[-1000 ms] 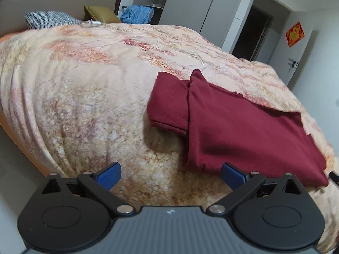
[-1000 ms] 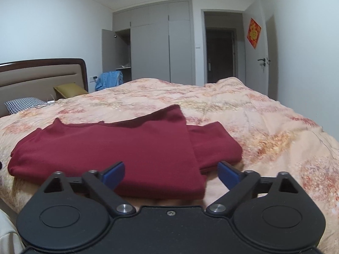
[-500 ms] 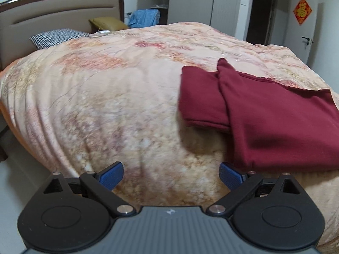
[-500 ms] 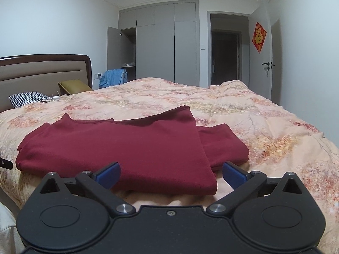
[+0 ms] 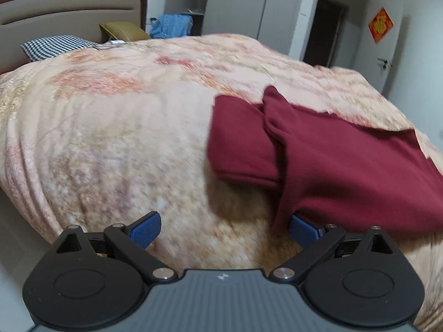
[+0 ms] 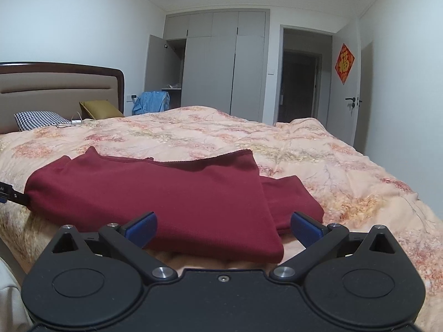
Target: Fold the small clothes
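Note:
A dark red garment lies partly folded on the floral bedspread, with a sleeve sticking out at each side. My left gripper is open at the near left corner of the garment; its right finger sits at the cloth's edge. In the right wrist view the garment lies flat ahead. My right gripper is open, and the garment's near right corner lies between its fingers. The left gripper's tip shows at the far left by the cloth.
The bedspread covers a large bed. A checked pillow, an olive pillow and the headboard are at the far left. A blue cloth, wardrobe and doorway are behind.
The left gripper has moved in toward the garment's left corner, so the cloth edge now reaches its right finger. The right gripper has moved lower and closer to the near right corner.

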The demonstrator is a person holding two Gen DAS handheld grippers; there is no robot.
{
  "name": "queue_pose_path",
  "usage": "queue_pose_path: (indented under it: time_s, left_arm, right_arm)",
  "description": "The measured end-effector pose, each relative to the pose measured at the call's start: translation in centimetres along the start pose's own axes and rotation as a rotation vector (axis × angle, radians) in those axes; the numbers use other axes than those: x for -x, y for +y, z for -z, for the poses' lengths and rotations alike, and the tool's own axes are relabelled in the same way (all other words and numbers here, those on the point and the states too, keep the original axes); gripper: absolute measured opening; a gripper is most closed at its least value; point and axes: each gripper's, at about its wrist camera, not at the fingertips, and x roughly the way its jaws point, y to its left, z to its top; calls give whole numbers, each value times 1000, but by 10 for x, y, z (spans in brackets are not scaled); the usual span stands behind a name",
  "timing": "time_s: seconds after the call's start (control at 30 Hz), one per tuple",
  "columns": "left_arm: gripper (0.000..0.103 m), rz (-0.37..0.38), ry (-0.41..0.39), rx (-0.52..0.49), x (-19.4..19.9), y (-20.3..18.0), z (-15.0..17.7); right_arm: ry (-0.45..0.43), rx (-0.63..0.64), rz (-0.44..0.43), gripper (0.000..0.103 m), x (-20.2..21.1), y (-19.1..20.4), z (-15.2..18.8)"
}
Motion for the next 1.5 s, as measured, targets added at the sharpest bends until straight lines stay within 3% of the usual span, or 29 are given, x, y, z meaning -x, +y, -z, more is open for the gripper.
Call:
queue_pose_path:
  time_s: [0.17,0.27,0.33,0.57,0.87,1.27,1.5]
  left_arm:
    - [101,-26,14,-48,5,-1,10]
    - [99,-116,43,-69,4,2,19]
    - [99,-123,58,-43,5,11,23]
    - [103,-38,68,81,17,25,27]
    - [103,102,103,135,16,-3,25]
    - [103,119,114,127,4,-29,9]
    - [103,194,75,226,-8,-25,2]
  right_arm:
    - [17,-18,-11,102,-2,2,5]
    - [20,-14,-23,102,-4,4,8]
    - [28,-14,-29,102,-6,6,10]
    - [62,-20,-43,102,-16,14,18]
    - [76,23,-56,102,-33,17,20]
    - [-30,151,-106,102,-82,44,-6]
    - [-41,154,-158,102,-117,65,-8]
